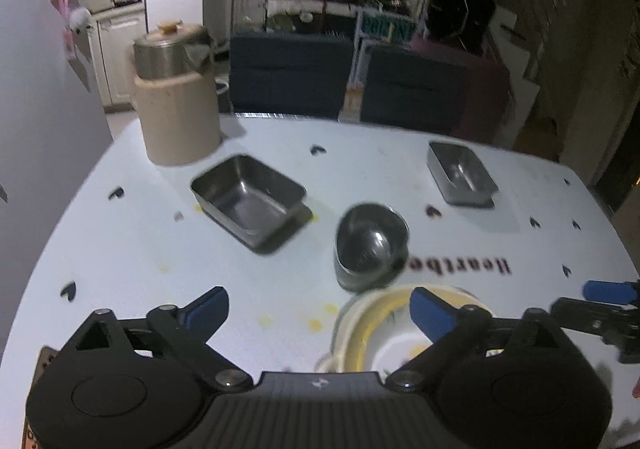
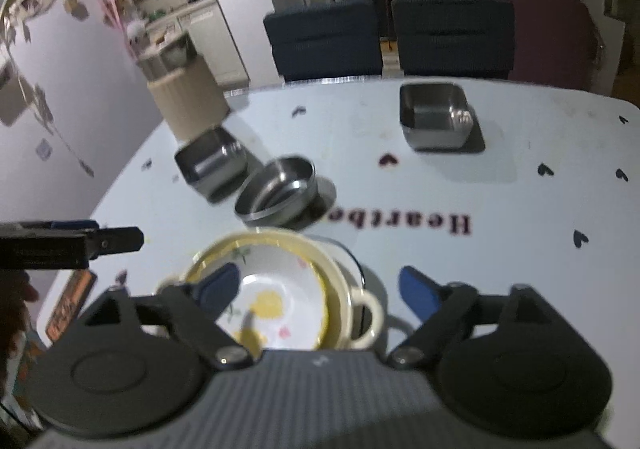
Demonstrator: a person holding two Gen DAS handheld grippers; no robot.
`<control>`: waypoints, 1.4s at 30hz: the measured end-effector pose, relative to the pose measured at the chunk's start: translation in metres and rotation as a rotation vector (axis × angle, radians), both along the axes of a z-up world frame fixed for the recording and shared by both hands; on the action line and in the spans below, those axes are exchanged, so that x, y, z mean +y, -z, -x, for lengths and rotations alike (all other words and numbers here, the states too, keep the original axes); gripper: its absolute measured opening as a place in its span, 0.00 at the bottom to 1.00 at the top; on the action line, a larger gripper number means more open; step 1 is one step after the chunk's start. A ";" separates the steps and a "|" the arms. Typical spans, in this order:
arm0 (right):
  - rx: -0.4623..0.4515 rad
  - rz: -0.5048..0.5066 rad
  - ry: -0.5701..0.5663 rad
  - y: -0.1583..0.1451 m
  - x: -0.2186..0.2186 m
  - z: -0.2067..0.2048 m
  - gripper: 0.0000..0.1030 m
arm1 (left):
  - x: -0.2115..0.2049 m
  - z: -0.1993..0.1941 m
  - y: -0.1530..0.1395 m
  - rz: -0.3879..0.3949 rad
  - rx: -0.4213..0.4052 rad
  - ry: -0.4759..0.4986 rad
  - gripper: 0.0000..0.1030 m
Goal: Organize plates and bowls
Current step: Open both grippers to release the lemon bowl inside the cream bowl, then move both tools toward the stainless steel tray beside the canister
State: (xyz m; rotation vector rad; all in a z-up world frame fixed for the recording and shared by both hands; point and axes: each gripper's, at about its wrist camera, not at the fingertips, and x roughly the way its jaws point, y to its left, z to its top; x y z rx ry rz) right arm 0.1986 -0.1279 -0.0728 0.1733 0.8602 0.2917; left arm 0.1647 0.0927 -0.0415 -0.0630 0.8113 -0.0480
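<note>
A floral plate with a yellow rim point(image 2: 280, 281) lies in a cream two-handled bowl point(image 2: 366, 315) at the near edge of the white table point(image 2: 520, 209). My right gripper point(image 2: 318, 287) hovers open above this stack, nothing between its blue pads. My left gripper point(image 1: 320, 309) is open too, just left of the same plate point(image 1: 360, 333), and holds nothing. Beyond the stack stands a round steel bowl point(image 2: 276, 189), also in the left wrist view point(image 1: 370, 245). One rectangular steel dish point(image 1: 248, 197) sits at the left, another point(image 1: 462, 177) at the far right.
A cream canister with a steel lid point(image 1: 176, 101) stands at the table's far left corner. Two dark blue chairs point(image 2: 324, 37) point(image 2: 452, 33) are pushed against the far edge. A wall runs along the left side. An orange-framed card point(image 2: 68, 307) lies at the near left.
</note>
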 end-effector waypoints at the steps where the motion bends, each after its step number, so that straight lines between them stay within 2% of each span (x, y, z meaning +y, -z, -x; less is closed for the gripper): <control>1: -0.013 -0.004 0.002 -0.002 0.001 -0.001 0.96 | 0.002 -0.002 0.000 -0.003 -0.010 -0.004 0.98; 2: -0.028 -0.007 0.003 -0.003 0.002 -0.003 1.00 | 0.006 -0.004 -0.001 -0.004 -0.026 -0.011 0.98; 6: -0.060 -0.054 0.015 -0.007 0.006 -0.012 1.00 | 0.018 -0.018 -0.004 -0.002 -0.074 -0.029 0.99; 12: -0.084 -0.139 0.036 -0.006 0.021 -0.037 1.00 | 0.038 -0.046 -0.010 -0.039 -0.159 -0.050 1.00; 15: -0.066 -0.192 0.062 -0.001 0.029 -0.052 1.00 | 0.050 -0.067 -0.010 -0.063 -0.181 -0.063 1.00; 19: 0.004 -0.287 0.076 0.010 0.042 -0.076 1.00 | 0.064 -0.097 -0.006 -0.082 -0.210 -0.061 1.00; 22: 0.071 -0.368 0.086 0.020 0.053 -0.093 0.94 | 0.067 -0.117 0.004 -0.124 -0.197 -0.038 1.00; 25: 0.124 -0.431 0.079 0.031 0.066 -0.108 0.83 | 0.067 -0.140 0.020 -0.189 -0.174 -0.006 0.97; 27: 0.157 -0.479 0.098 0.039 0.074 -0.120 0.72 | 0.069 -0.154 0.029 -0.218 -0.164 0.012 0.93; 30: 0.211 -0.553 0.133 0.050 0.083 -0.134 0.66 | 0.072 -0.173 0.042 -0.246 -0.142 0.036 0.85; 32: 0.233 -0.557 0.137 0.058 0.091 -0.143 0.62 | 0.076 -0.184 0.050 -0.256 -0.130 0.048 0.80; 35: 0.260 -0.568 0.150 0.069 0.105 -0.157 0.53 | 0.082 -0.197 0.061 -0.272 -0.111 0.068 0.77; 42: 0.288 -0.547 0.141 0.085 0.132 -0.179 0.51 | 0.089 -0.219 0.086 -0.303 -0.067 0.086 0.76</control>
